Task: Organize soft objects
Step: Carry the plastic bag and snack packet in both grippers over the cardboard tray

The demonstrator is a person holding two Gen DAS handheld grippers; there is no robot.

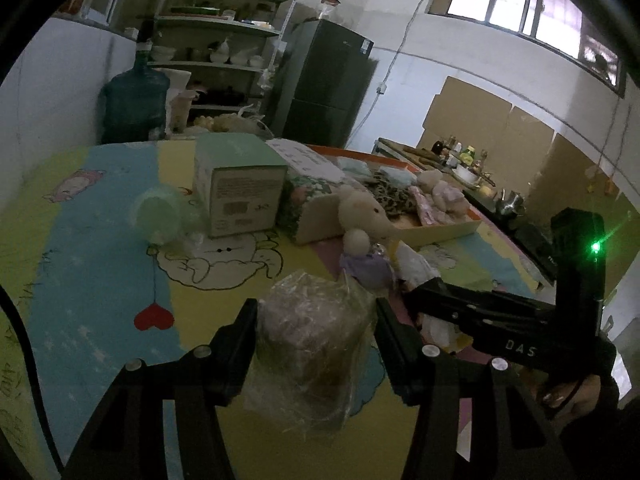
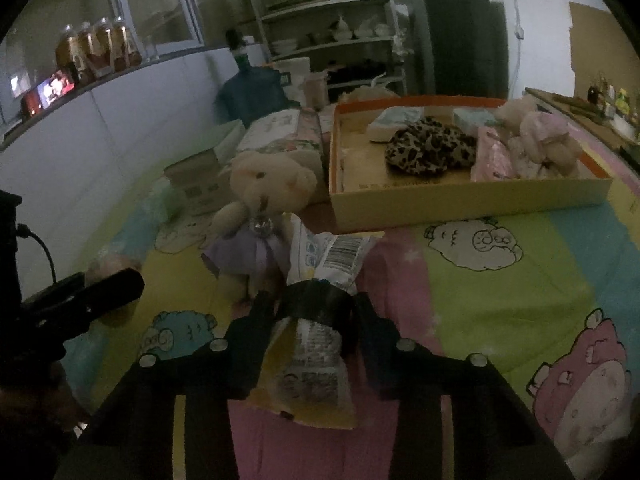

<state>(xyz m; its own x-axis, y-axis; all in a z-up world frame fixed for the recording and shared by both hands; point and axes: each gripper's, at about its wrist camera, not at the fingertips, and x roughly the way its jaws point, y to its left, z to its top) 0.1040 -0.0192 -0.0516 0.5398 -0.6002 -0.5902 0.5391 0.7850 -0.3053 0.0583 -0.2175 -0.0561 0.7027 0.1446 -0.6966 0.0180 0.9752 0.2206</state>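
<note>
My left gripper is shut on a pinkish soft bundle wrapped in clear plastic, low over the cartoon tablecloth. My right gripper is shut on a white printed packet with a barcode; it also shows in the left wrist view. A cream teddy bear in a purple dress stands just beyond the packet, also in the left wrist view. Behind lies a shallow cardboard tray holding a leopard-print cloth, a pink plush and tissue packs.
A green box and a floral box stand left of the tray. A green wrapped roll lies at left. A water jug, shelves and a fridge stand beyond the table. A counter with bottles is at the right.
</note>
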